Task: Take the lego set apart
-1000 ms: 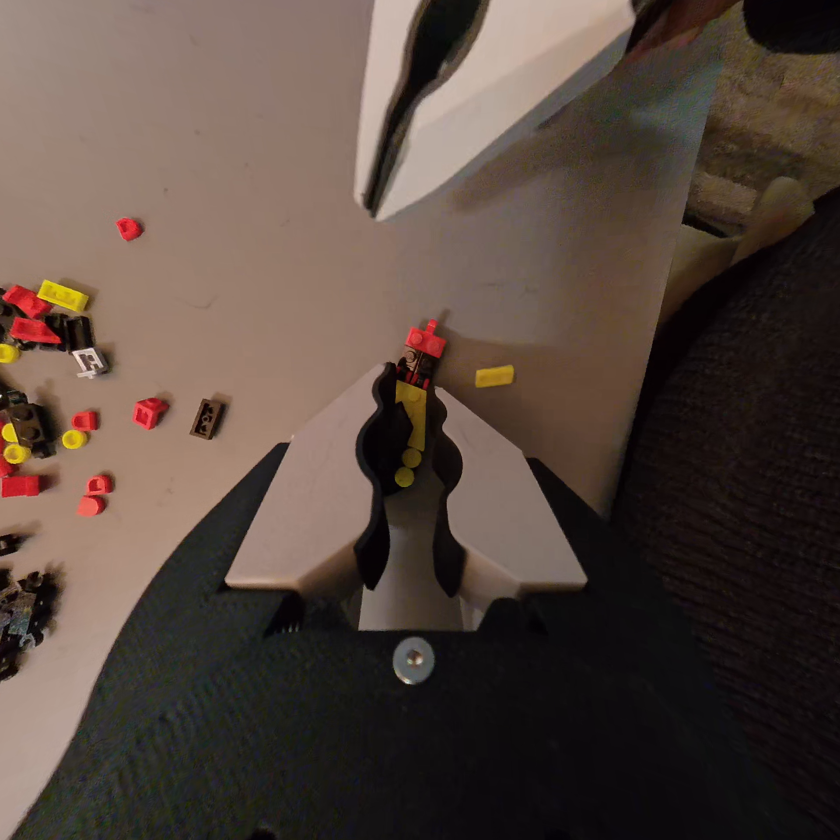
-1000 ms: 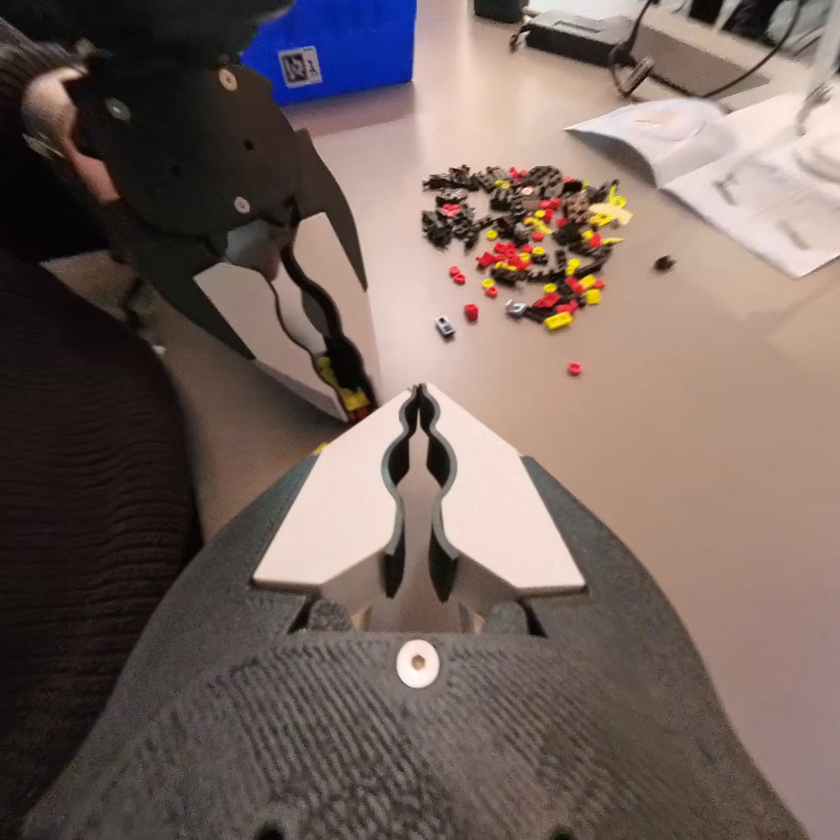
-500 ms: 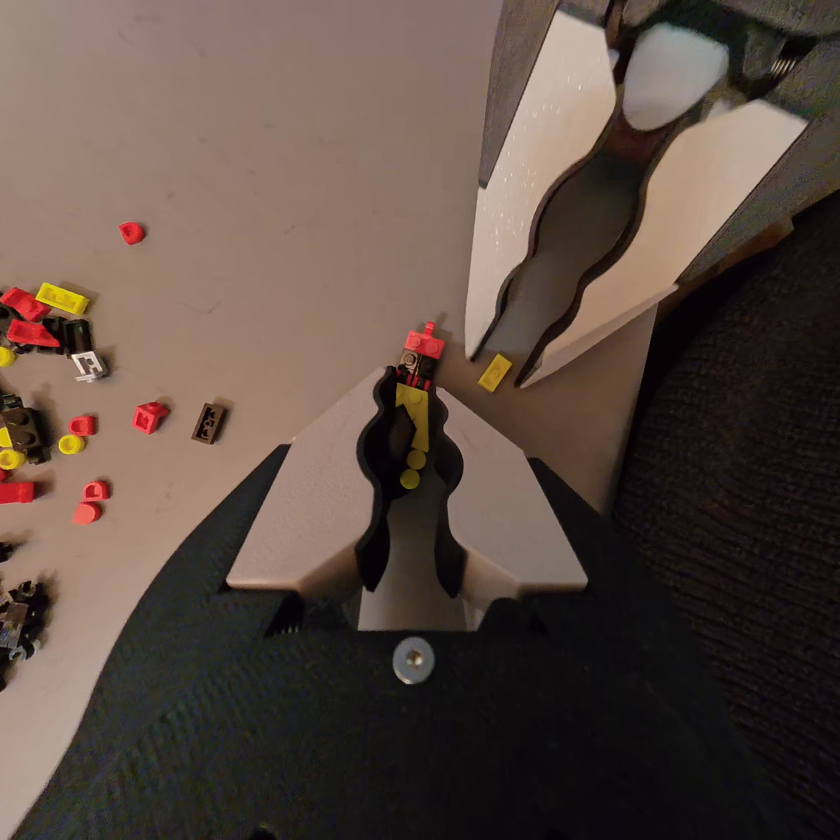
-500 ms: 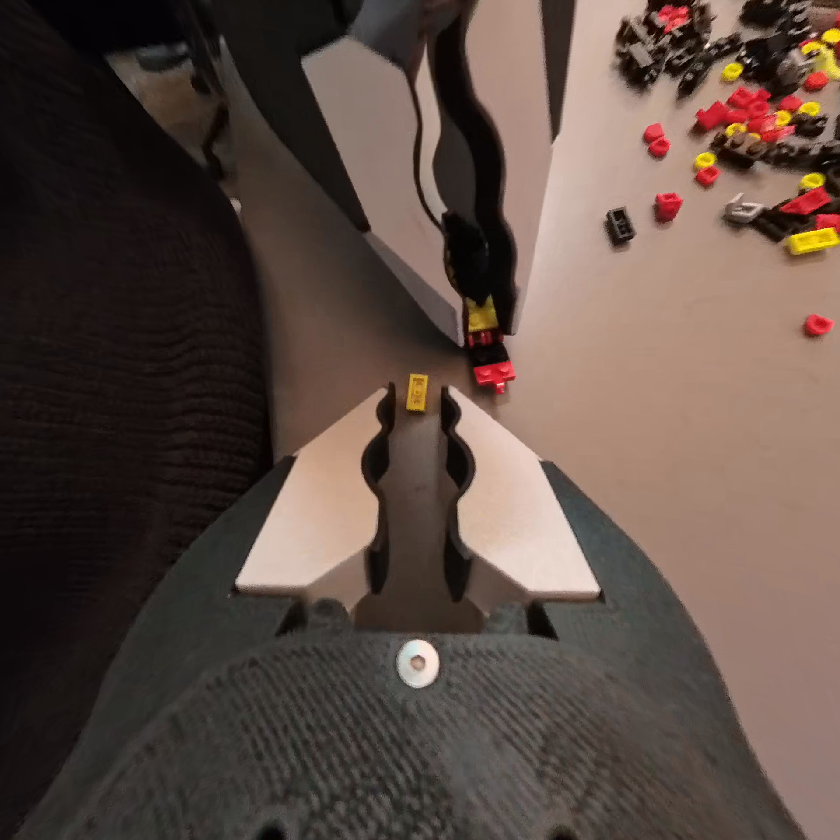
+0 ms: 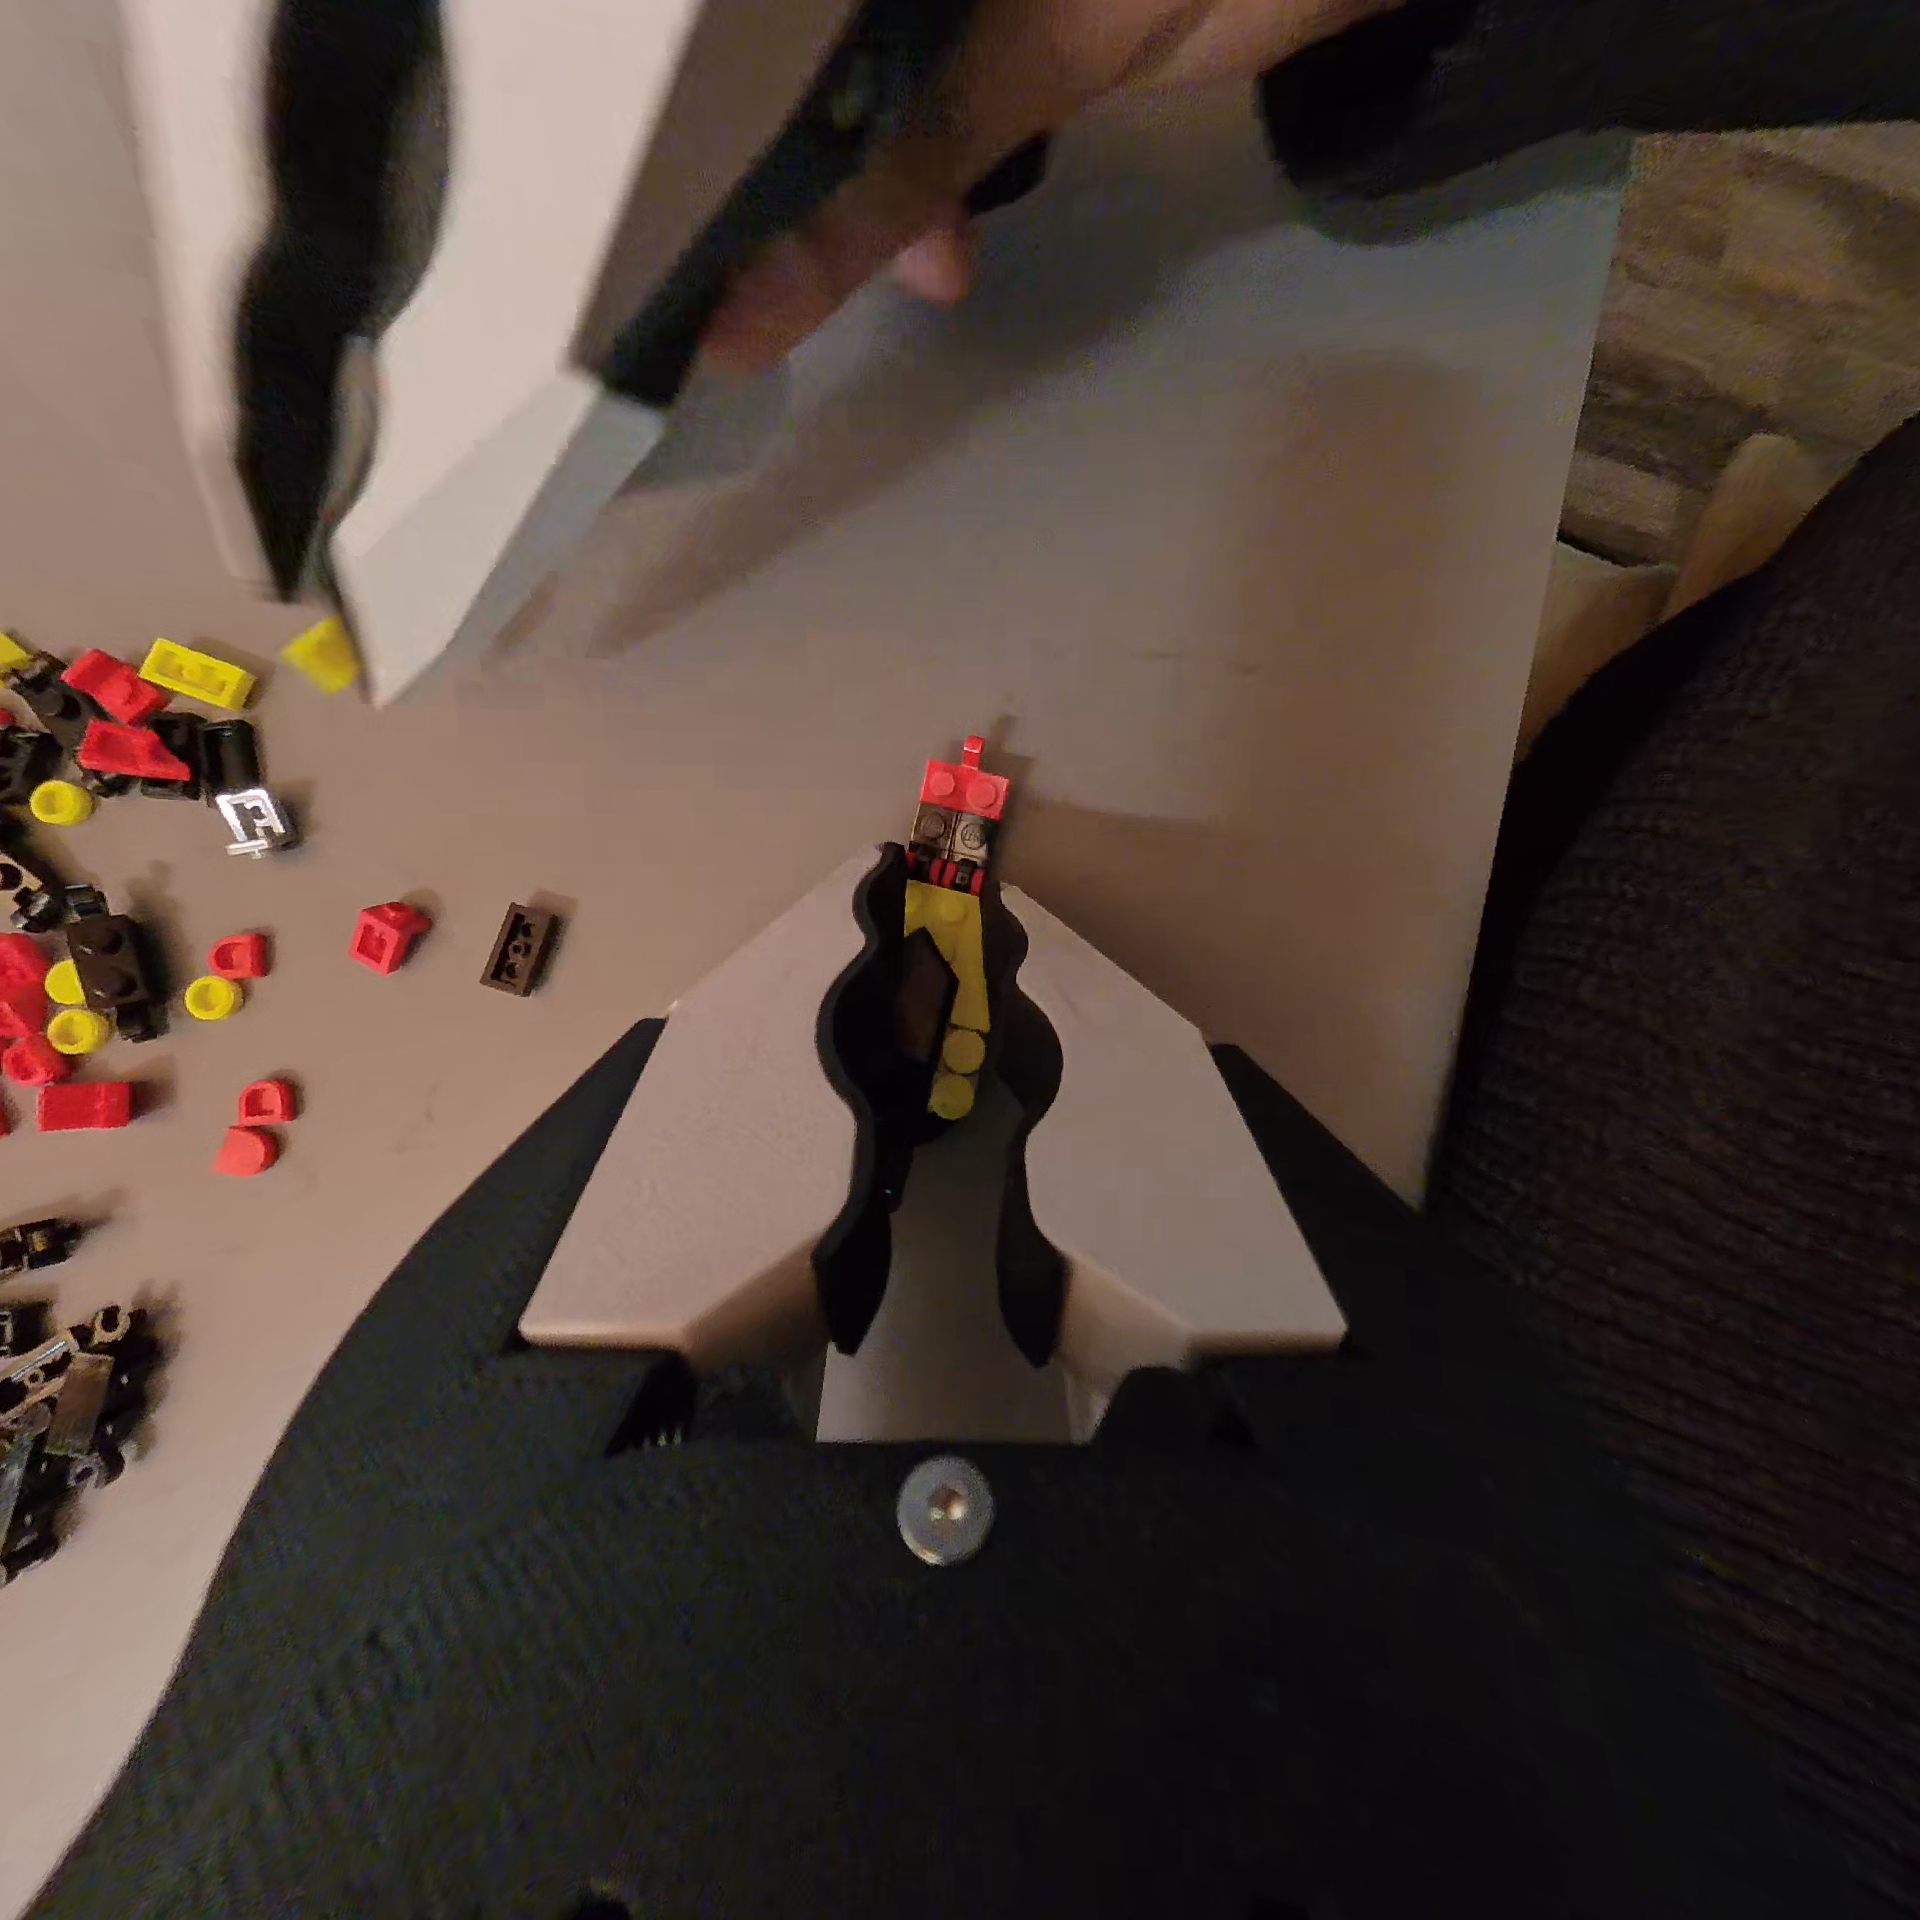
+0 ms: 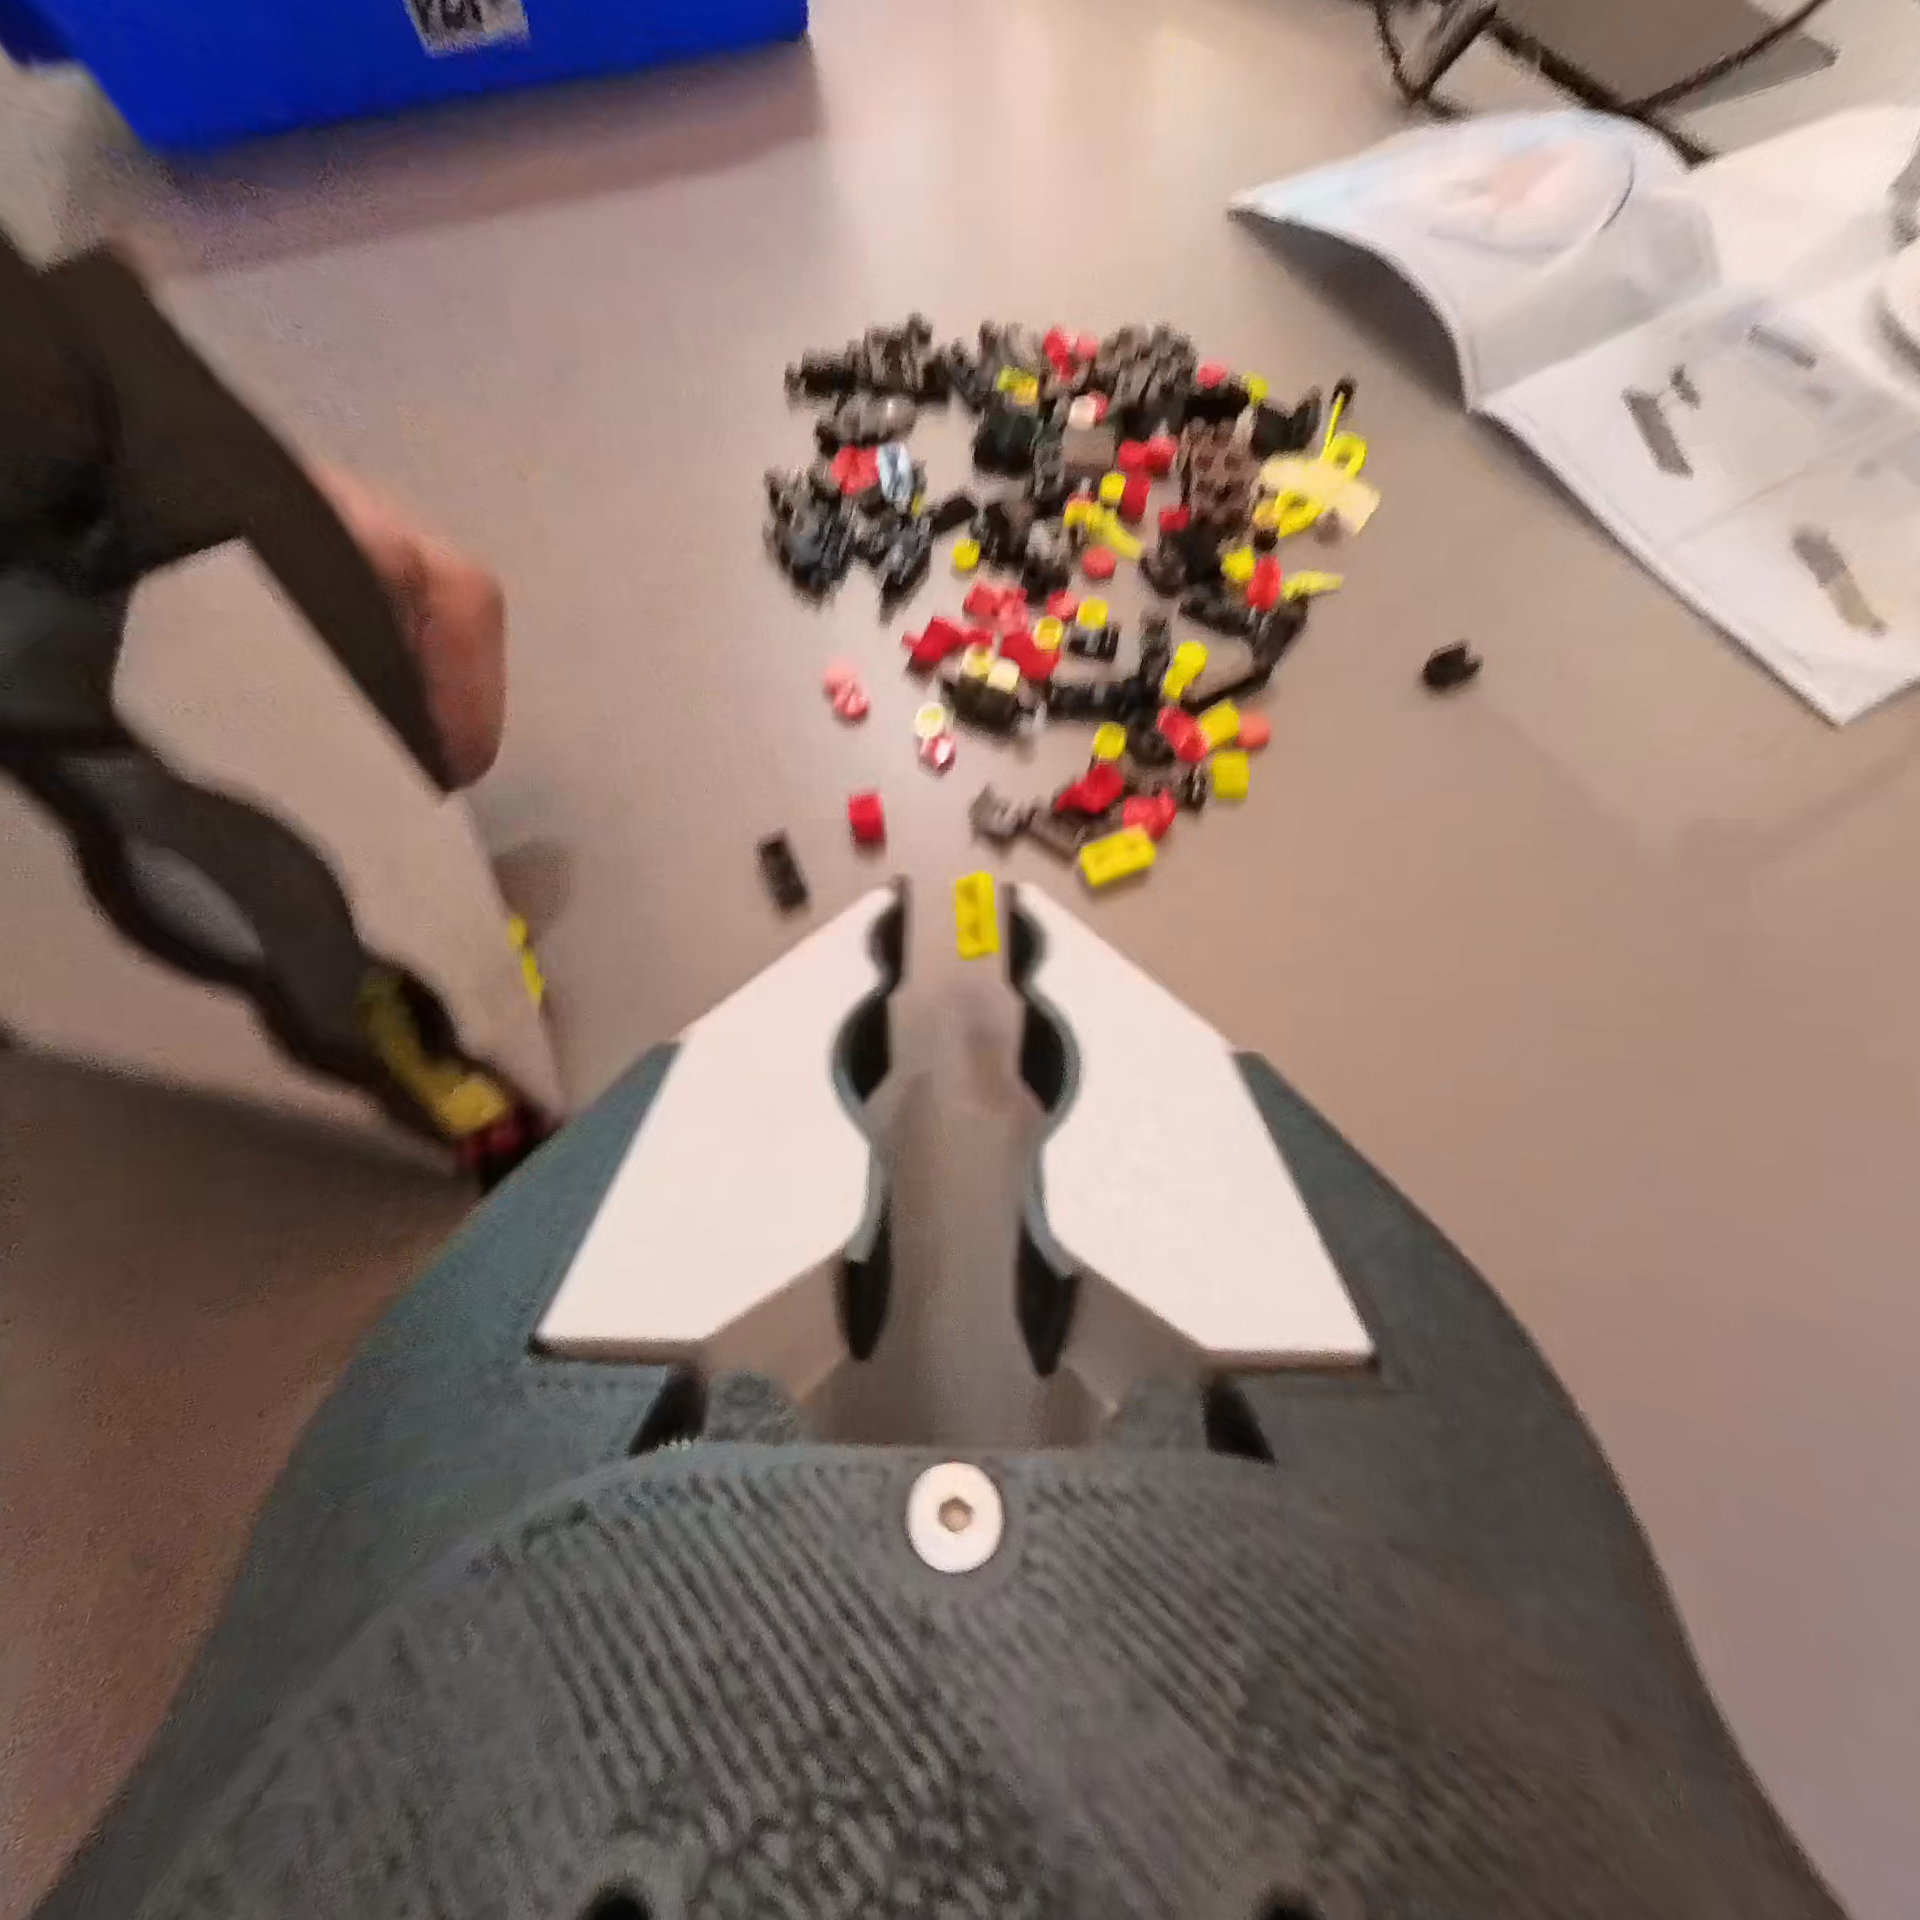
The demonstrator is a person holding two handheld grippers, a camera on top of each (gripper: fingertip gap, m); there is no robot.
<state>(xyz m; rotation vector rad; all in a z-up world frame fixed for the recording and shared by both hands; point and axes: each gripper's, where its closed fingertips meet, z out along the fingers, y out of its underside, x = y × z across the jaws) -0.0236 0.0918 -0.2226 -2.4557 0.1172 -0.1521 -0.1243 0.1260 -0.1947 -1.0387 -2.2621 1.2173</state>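
Beige tabletop [image 6: 1558,987] under warm indoor light

Blue bin [image 6: 416,62] far ahead-left; open paper booklet [image 6: 1662,364] ahead-right; carpet [image 5: 1745,343] beyond table's edge.

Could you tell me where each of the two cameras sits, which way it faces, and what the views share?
Left wrist view: on the left gripper, looking down at the table edge; it grips a small lego assembly; a hand shows above.
Right wrist view: on the right gripper, facing across the table toward the brick pile.
Shared: the pile and a small yellow plate.
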